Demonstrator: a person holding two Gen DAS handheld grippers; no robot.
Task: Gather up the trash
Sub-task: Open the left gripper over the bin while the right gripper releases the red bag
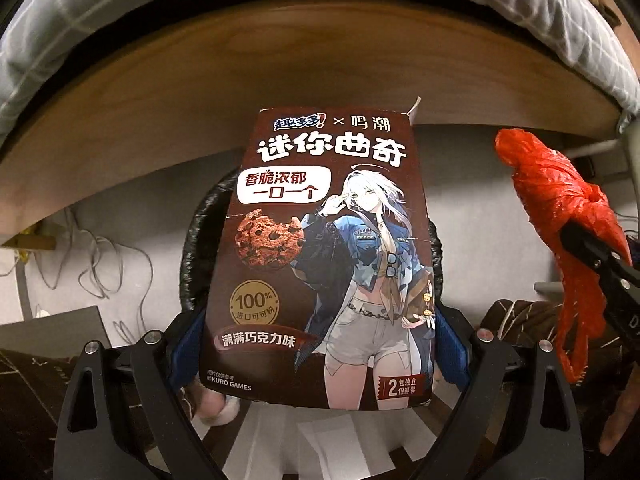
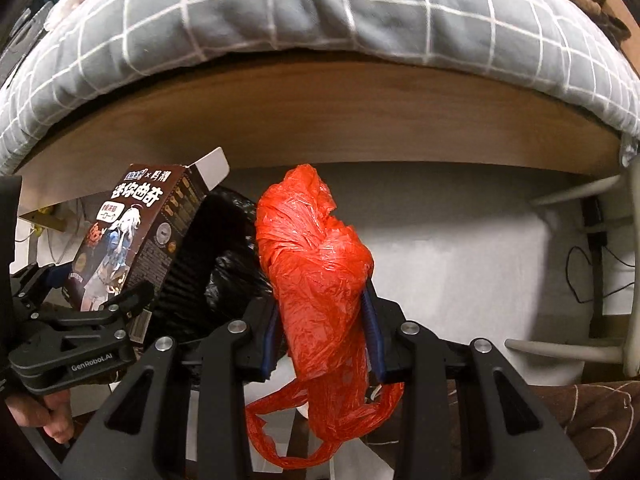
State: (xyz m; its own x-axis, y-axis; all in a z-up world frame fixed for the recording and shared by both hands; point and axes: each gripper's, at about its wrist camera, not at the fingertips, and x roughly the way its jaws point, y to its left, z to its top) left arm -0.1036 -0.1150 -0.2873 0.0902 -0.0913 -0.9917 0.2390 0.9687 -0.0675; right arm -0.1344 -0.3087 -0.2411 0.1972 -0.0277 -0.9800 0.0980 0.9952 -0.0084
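Blue-padded fingers (image 1: 188, 344) of the left gripper (image 1: 316, 344) clamp the lower sides of a brown cookie box (image 1: 320, 248), which fills the middle of the left wrist view with its printed front toward the camera: white Chinese lettering, a chocolate cookie and a drawn figure in a blue jacket. Its top flap stands open, plain from the right wrist view, where the same box tilts up out of the black jaws at the left.

Closed on crumpled plastic, the right gripper (image 2: 326, 332) pinches a red plastic bag (image 2: 316, 272) between its blue pads (image 2: 370, 320); the jaws stand only narrowly apart, the bag bunched tight between them. A wad of it rises above the fingertips and a looped handle hangs below, toward the camera.

Just behind and beneath both held things sits a bin lined with a black bag (image 2: 228, 240), its ribbed black rim showing around the box's edges in the left wrist view. It stands on a pale floor (image 2: 460, 240) where thin cables trail at either side.

Beyond, a wooden bed frame (image 2: 320, 120) arcs across both views, topped by a grey quilt (image 2: 300, 12) with a white grid. A person's fingers (image 2: 56, 420) grip the left tool's handle at the lower left.
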